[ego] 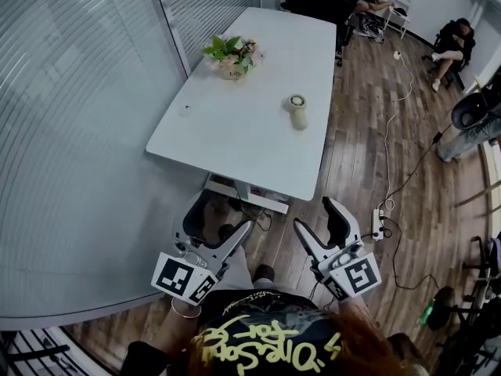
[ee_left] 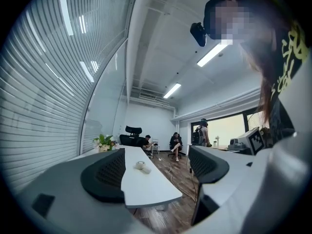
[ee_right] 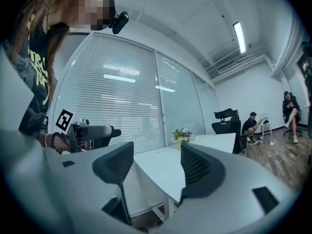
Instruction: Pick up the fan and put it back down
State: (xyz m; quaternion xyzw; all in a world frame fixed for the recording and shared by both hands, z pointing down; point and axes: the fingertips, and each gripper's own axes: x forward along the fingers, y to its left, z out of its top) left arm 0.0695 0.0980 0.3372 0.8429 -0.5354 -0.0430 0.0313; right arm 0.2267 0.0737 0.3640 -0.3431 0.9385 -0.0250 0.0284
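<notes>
- The left gripper [ee_left: 156,168] has its jaws wide apart and holds nothing. It hangs by the person's body, short of the near end of the table [ego: 235,155].
- Along its jaws, the fan [ee_left: 142,166] shows far off between them. So this gripper points about at the fan, but is well apart from it.
- A glass wall [ego: 78,131] with blinds runs close along the left side of the table. There is little room on that side.
- The flowers [ego: 232,56] stand at the far left of the table, well away from the fan. A small thing [ego: 185,110] lies near the left edge. It is too small to tell what it is.
- The fan is on the table top, past the middle and near the right edge. It looks like it lies flat, with the round head away from the person and the handle toward them. So its long way seems to run front to back.
- The table top around the fan is bare, so there is room to come down on it from above.
- The right gripper [ee_right: 156,172] also has its jaws apart and holds nothing. The fan lies ahead of it and a little left. I think this is the nearer gripper. Its own view shows the table corner and the flowers, not the fan, so it would need to turn.
- A power strip [ego: 379,224] and cords lie on the floor right of the table.
</notes>
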